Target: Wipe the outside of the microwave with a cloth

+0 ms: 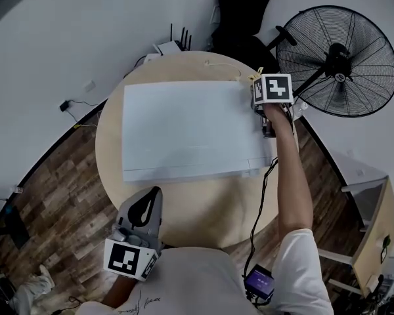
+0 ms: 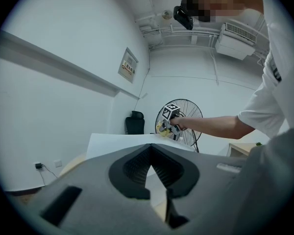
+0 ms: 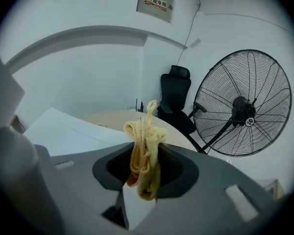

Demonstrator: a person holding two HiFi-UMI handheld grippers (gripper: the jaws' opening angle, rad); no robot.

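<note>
Jaws are clamped on the bunched yellow cloth (image 3: 146, 133) (right gripper (image 3: 142, 175); left gripper (image 2: 151, 153) closed, empty); flat contact is needed at the two-o'clock corner of the white boxy microwave (image 1: 184, 130).

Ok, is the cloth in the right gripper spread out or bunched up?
Bunched up. The yellow cloth is pinched as a folded wad between the right gripper's jaws, its loops sticking up past them.
</note>
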